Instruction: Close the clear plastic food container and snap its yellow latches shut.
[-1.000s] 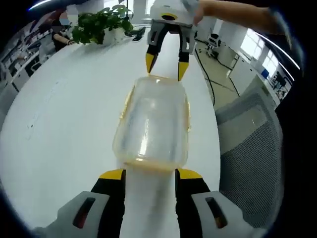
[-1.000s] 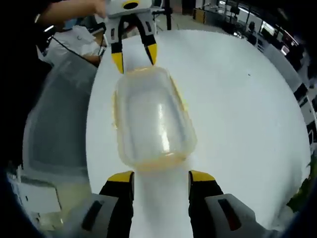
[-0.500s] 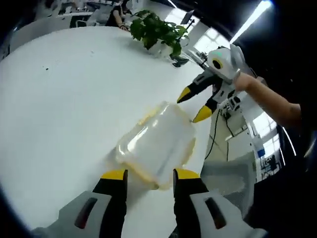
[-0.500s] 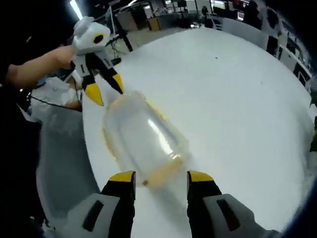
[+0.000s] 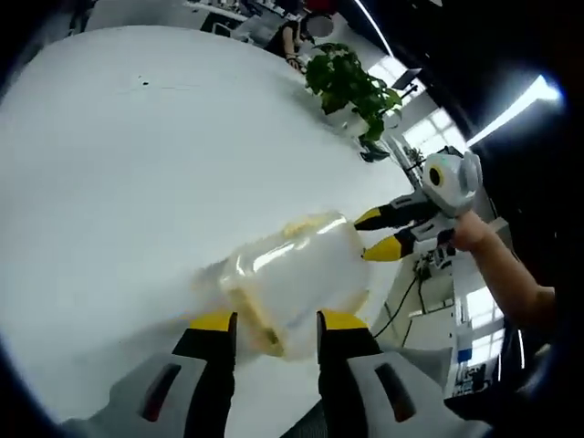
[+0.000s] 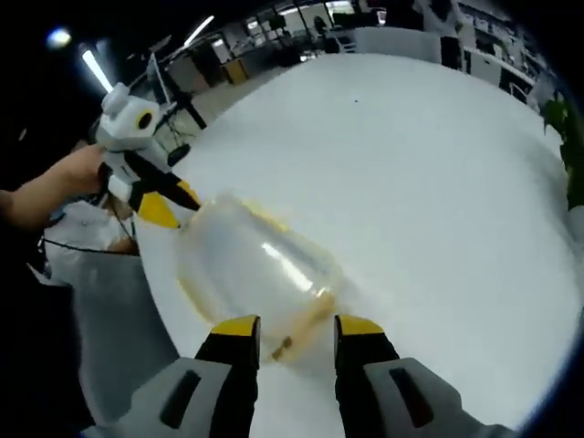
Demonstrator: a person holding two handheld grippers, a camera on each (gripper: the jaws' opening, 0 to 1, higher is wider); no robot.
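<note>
Bracketing the light, slippery, probably flexing container [image 5: 297, 278] endwise, left claw [image 5: 271, 324] and right claw [image 6: 291, 327] both released.

Brightly lit from ceiling strip lights [image 5: 525, 99], with the white table [image 5: 137, 173] nearly blown out. Soft motion blur over the clear container [image 6: 255, 269] (glare streaks on its lid), heavy fisheye bending towards the edges.

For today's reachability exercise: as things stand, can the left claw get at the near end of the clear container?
Probably yes. The left claw is open, its tips at the near end of the clear container on the white table, nothing between them.
</note>
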